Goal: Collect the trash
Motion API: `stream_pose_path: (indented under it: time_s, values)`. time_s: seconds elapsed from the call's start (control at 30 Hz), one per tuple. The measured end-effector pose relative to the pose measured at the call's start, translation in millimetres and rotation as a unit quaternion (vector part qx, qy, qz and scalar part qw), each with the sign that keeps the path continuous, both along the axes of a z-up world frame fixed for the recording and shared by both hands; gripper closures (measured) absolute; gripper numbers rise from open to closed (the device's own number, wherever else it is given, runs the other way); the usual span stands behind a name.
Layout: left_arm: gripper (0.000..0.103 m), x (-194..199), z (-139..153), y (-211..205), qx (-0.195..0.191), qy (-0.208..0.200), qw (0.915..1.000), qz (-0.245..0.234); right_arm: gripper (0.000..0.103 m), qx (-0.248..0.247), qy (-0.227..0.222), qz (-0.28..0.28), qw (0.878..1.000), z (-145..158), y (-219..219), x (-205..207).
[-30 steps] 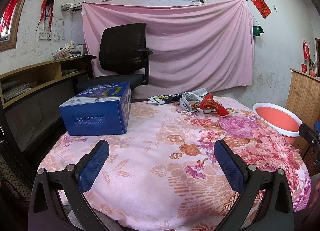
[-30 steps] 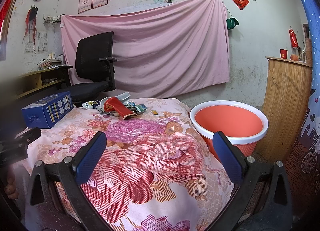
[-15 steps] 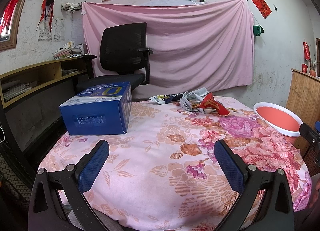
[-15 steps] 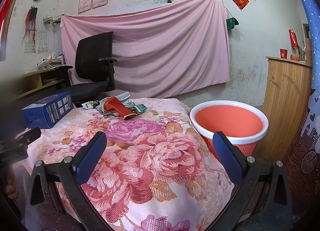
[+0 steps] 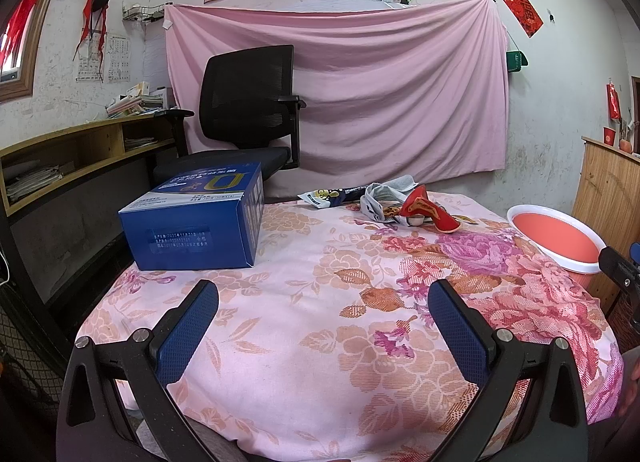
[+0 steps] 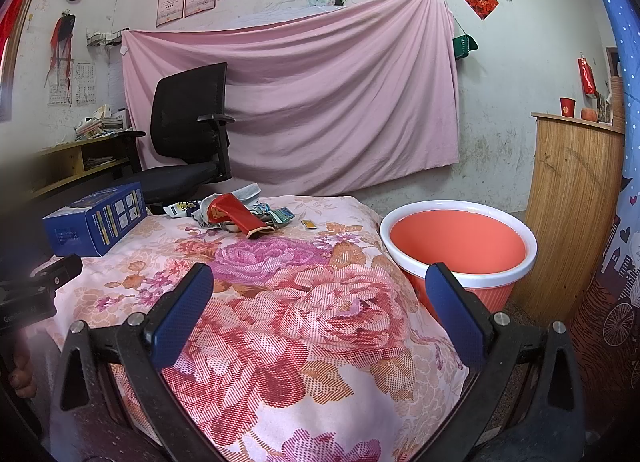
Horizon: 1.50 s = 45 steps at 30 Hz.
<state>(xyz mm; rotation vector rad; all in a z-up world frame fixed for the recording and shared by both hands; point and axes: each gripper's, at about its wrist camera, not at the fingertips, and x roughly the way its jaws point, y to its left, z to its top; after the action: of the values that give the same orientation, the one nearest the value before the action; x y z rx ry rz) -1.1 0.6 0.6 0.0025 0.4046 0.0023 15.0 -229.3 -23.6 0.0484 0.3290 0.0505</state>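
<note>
A heap of wrappers (image 5: 384, 203) lies at the far side of the flowered tablecloth (image 5: 320, 302), topped by a red packet (image 5: 426, 209) (image 6: 234, 215). A small yellow scrap (image 6: 309, 223) lies apart to its right. An orange basin with a white rim (image 6: 460, 246) (image 5: 556, 238) stands off the table's right side. My left gripper (image 5: 322, 292) is open over the near cloth, holding nothing. My right gripper (image 6: 318, 278) is open too, near the table's right corner, left of the basin.
A blue carton (image 5: 196, 217) (image 6: 96, 217) sits on the table's left side. Behind the table stand a black office chair (image 5: 248, 109) and a pink sheet on the wall (image 5: 360, 93). A wooden cabinet (image 6: 572, 197) is at the right, shelves (image 5: 60, 157) at the left.
</note>
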Motion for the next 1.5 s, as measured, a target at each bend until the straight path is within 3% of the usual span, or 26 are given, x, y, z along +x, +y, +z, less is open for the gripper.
stream_pose_path:
  time_s: [0.63, 1.07, 1.5]
  values:
    - [0.001, 1.6, -1.7, 3.1, 0.001, -0.001, 1.0000, 0.003, 0.000, 0.002, -0.002, -0.002, 1.000, -0.8, 0.6, -0.1]
    - [0.001, 7.1, 8.1, 8.3, -0.009, -0.015, 0.9995, 0.026, 0.000, -0.003, -0.024, 0.005, 1.000, 14.6, 5.0, -5.6]
    - [0.001, 28.7, 55.5, -3.6, -0.004, -0.075, 0.9969, 0.022, 0.000, -0.018, -0.095, 0.034, 0.995, 66.4, 12.0, 4.2]
